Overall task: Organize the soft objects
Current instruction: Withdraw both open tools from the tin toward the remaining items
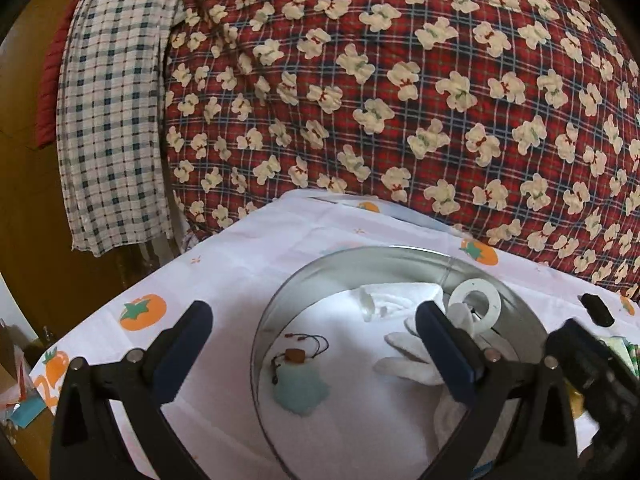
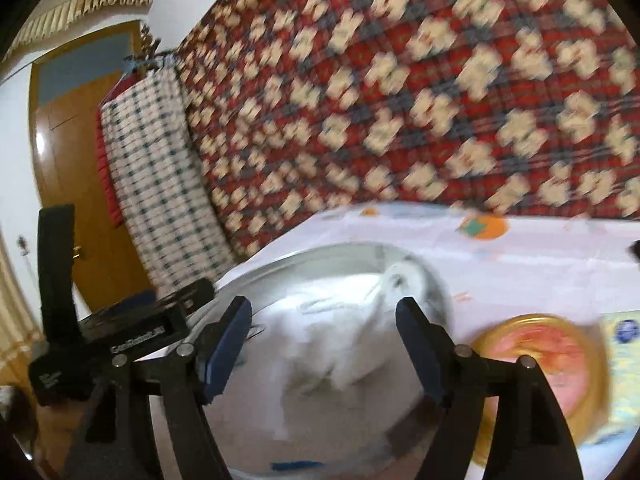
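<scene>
1. Left gripper (image 1: 316, 344): jaws spread wide and nothing is pinched. Its left finger is seen over the tablecloth (image 1: 224, 248), outside the metal ring (image 1: 400, 254); its right finger is seen over the ring's inside.
2. Right gripper (image 2: 324, 344): jaws spread, nothing clamped. A white cloth heap (image 2: 336, 344) is seen between and beyond the fingers; contact cannot be told, since the right wrist view is blurred.
3. Task items are found inside the metal ring, which lies on the white tablecloth printed with orange fruit.
4. Inside the ring, near left: a pale teal soft piece (image 1: 300, 394), with a small brown tag on dark cord (image 1: 298, 354) just beyond it.
5. Inside the ring, right side: a white glove (image 1: 404, 354) lies with its fingers pointing left, partly hidden by the left gripper's right finger.
6. Far side of the ring: folded white cloth (image 1: 396, 300), with a white flat ring-shaped piece (image 1: 475, 300) on its right.
7. Outside the ring, right: a round gold-rimmed lid with a pink face (image 2: 548, 360) and a small black object (image 1: 597, 309) on the tablecloth.
8. Behind the table: a red plaid quilt with cream figures (image 1: 400, 80), and a blue-checked cloth (image 1: 112, 120) hung to its left.
</scene>
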The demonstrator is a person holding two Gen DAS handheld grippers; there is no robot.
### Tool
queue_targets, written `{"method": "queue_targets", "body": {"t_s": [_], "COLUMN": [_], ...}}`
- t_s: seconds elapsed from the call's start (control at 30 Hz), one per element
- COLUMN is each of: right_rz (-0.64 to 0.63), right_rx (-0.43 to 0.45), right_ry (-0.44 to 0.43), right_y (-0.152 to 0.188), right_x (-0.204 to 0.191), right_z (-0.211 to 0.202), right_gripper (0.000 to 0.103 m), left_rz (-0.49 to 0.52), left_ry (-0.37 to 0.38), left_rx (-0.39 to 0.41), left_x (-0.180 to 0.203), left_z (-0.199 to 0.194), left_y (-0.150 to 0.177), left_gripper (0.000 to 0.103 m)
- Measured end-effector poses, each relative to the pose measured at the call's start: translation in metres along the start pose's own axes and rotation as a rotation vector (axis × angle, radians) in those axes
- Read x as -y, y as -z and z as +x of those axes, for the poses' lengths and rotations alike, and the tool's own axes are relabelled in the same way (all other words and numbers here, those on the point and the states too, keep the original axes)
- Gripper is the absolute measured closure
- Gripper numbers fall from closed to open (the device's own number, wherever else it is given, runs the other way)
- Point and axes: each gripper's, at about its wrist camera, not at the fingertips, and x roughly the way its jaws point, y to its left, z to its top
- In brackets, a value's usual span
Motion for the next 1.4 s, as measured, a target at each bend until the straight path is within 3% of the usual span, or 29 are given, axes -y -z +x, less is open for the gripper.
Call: {"method": "queue_targets", "body": {"t_s": [0.13, 0.3, 0.53, 0.97, 1.13, 1.4], "right_rz": [-0.008, 0.007, -0.008, -0.02, -0.006, 0.029], "right_rx": [0.106, 0.202, 0.201, 0.191, 0.19, 0.171], "right_ry": [0.124, 0.24, 0.349, 0.415, 0.445, 0.55], "right_y": [0.003, 0.003, 0.015, 0.022, 0.025, 0.035], "right_x": [0.012, 0.027, 0.041, 0.058, 0.07, 0.104], "right_z": [-0.032, -0.07, -0.109, -0.15, -0.168, -0.217], "right_gripper": [0.027, 0.027, 0.027, 0.027, 0.027, 0.027], "left_rz": [0.004, -0.012, 0.03, 0.14, 0.162, 0.235], "left_ry": [0.0, 0.073, 0.104, 0.177, 0.23, 0.382], "left_rx": [0.023, 0.032, 0.037, 0.022, 0.012, -0.003], "left_x": [0.003, 0.019, 0.056, 0.113, 0.134, 0.192], "left_z": [-0.014, -0.027, -0.038, -0.06, -0.068, -0.089], "left_y": [0.005, 0.017, 0.038, 0.058, 0.061, 0.073], "left_gripper": [0.0, 0.0, 0.0, 0.001, 0.002, 0.002]}}
